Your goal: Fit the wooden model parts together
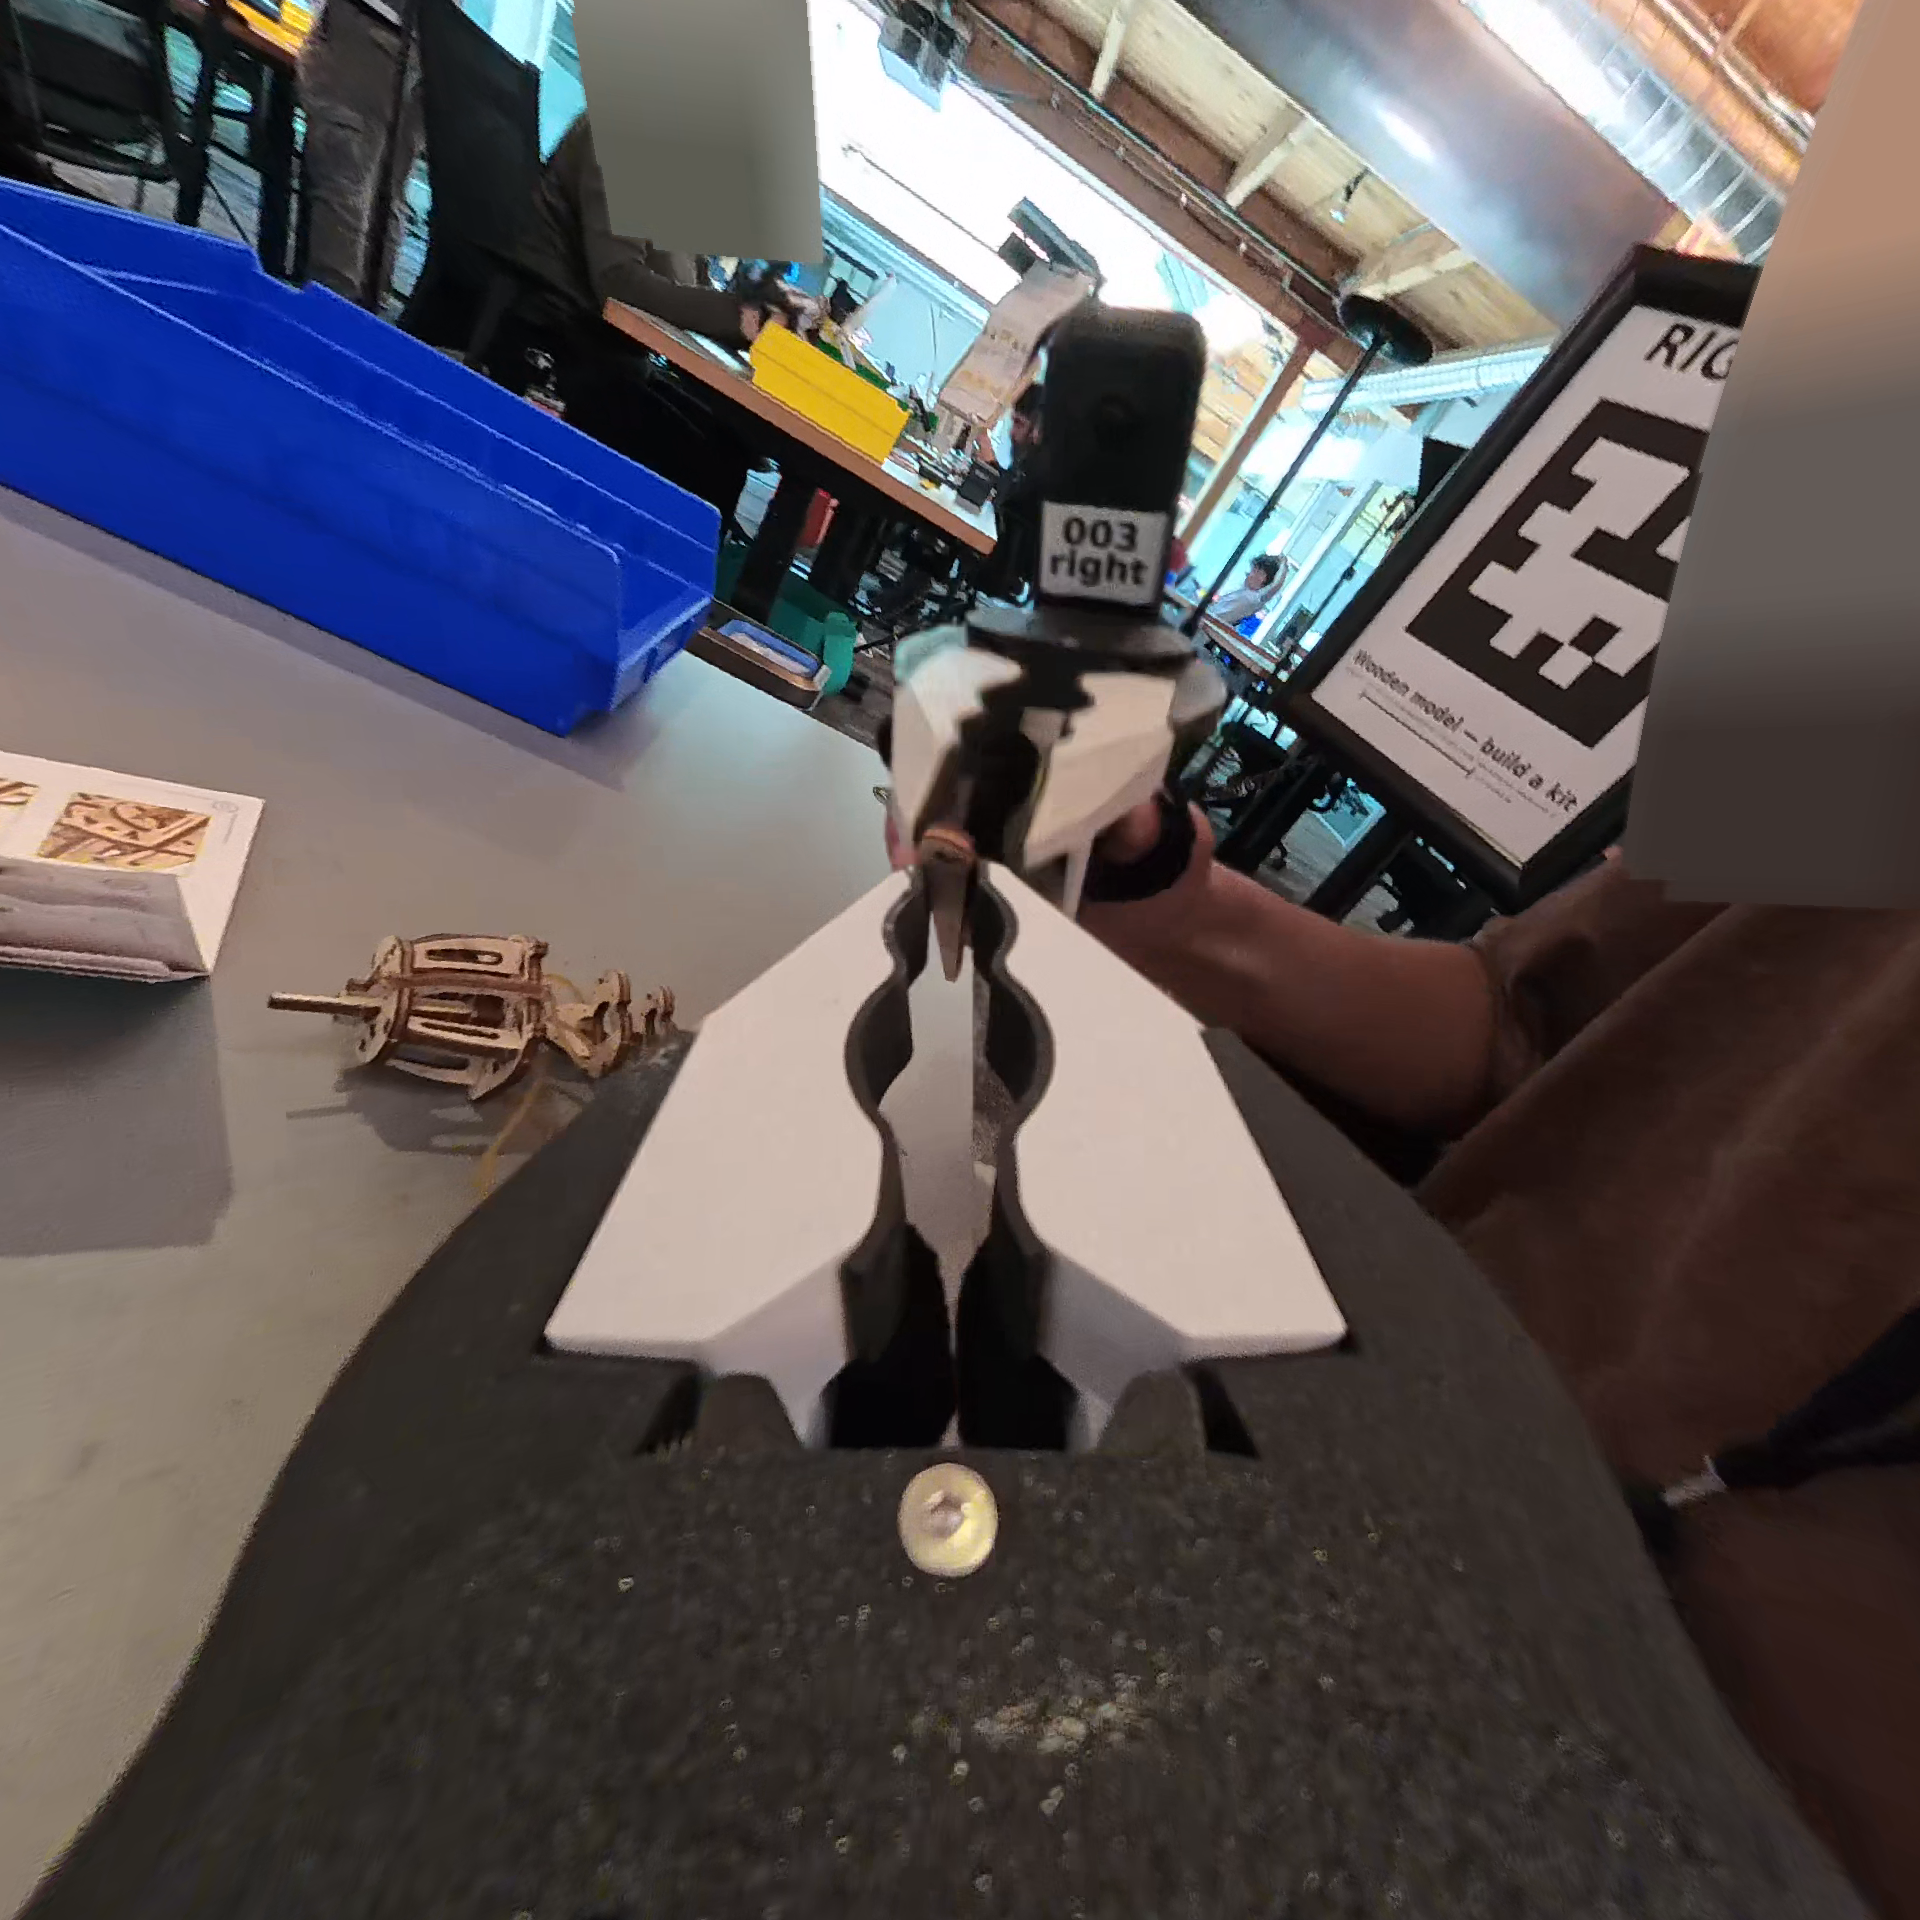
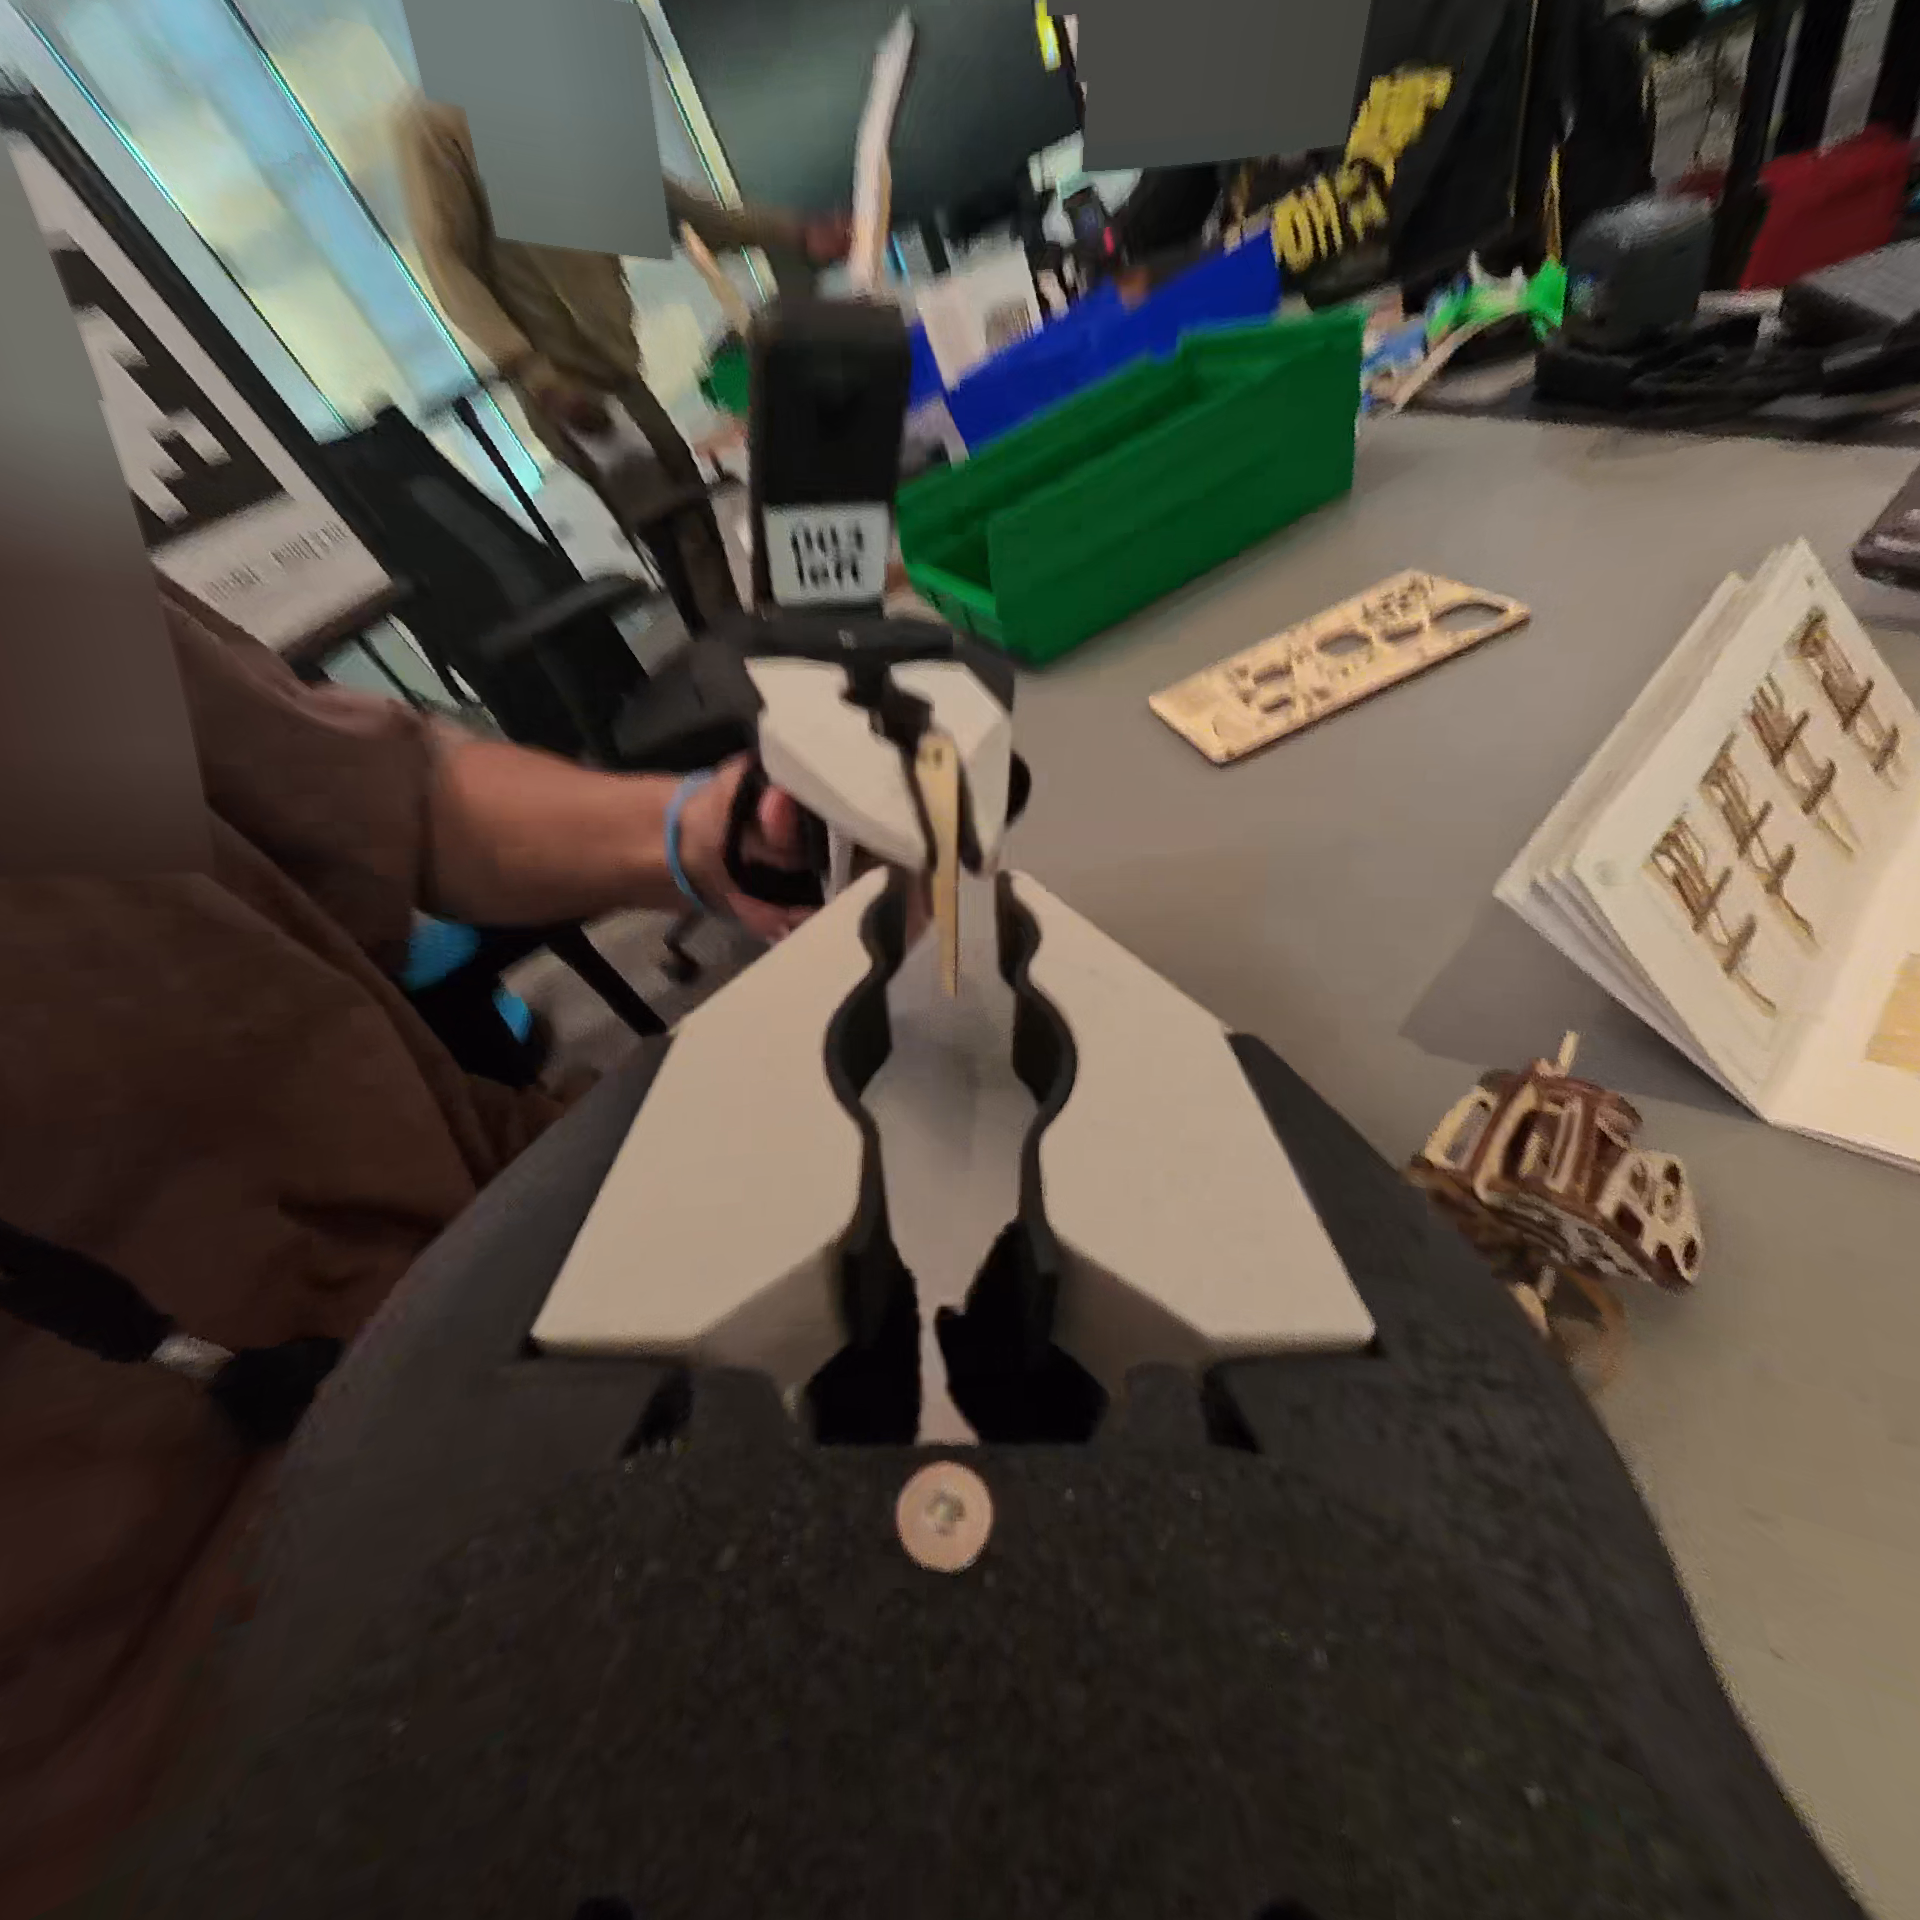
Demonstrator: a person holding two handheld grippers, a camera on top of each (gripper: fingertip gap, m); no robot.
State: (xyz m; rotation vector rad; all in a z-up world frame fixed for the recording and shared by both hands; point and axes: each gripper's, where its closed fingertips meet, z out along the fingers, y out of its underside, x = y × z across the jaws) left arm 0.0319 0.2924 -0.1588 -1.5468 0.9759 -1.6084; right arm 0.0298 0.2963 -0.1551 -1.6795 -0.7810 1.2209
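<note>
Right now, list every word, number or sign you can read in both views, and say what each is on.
I won't quote writing; this is what bears it.
The white sticker on the camera above the right tool: legible.
The framed sign with a black-and-white square code: legible.
The second sticker, above the left tool: blurred.
The black cloth with yellow print: blurred.
The booklet: print too small.

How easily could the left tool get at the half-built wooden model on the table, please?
Probably not to grasp it: the left tool is shut on a wooden strip, though the wooden model lies close by with nothing in between.
</note>
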